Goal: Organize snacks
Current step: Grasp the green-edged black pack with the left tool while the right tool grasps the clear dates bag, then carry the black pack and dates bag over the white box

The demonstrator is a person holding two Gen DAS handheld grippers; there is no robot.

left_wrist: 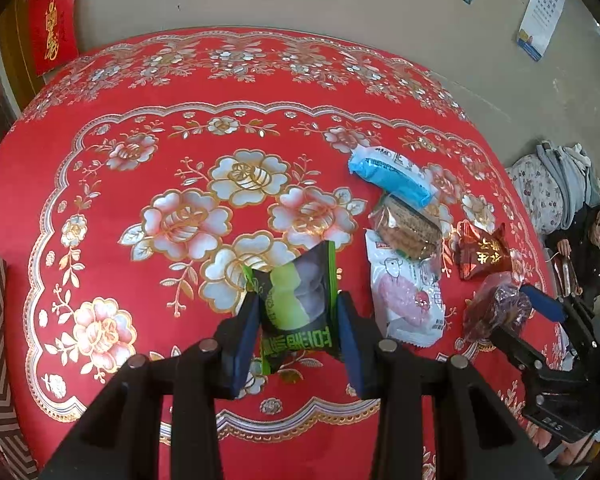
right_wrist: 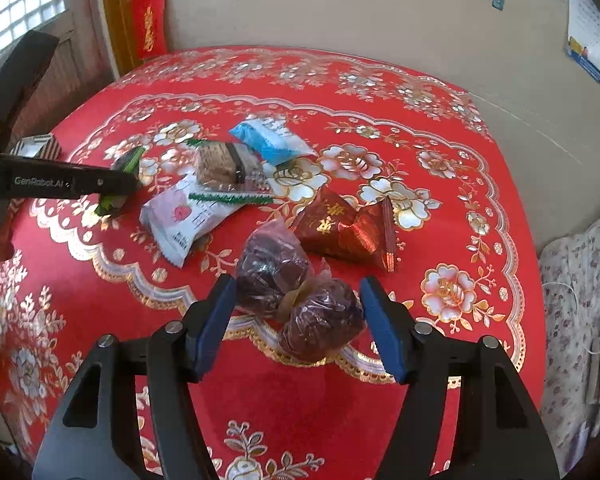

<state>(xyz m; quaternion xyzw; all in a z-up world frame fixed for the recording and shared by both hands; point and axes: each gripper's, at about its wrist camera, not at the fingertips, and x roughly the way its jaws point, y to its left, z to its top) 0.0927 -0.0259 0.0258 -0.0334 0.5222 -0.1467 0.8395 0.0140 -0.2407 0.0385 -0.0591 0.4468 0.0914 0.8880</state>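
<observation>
While my left fingers point(left_wrist: 298, 334) clamp the green packet point(left_wrist: 296, 304) above the worktop point(left_wrist: 140, 80), my right fingers point(right_wrist: 298, 320) stand wide around the dark candy bags point(right_wrist: 296, 296); five snacks remain unsorted.

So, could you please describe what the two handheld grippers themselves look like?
Both the left gripper and the right gripper are matte black angular plastic frames with cut-out slots and round silver pivot pins, ending in dark blue flat pads. White "GenRobot.AI" lettering marks the left one's side.
</observation>
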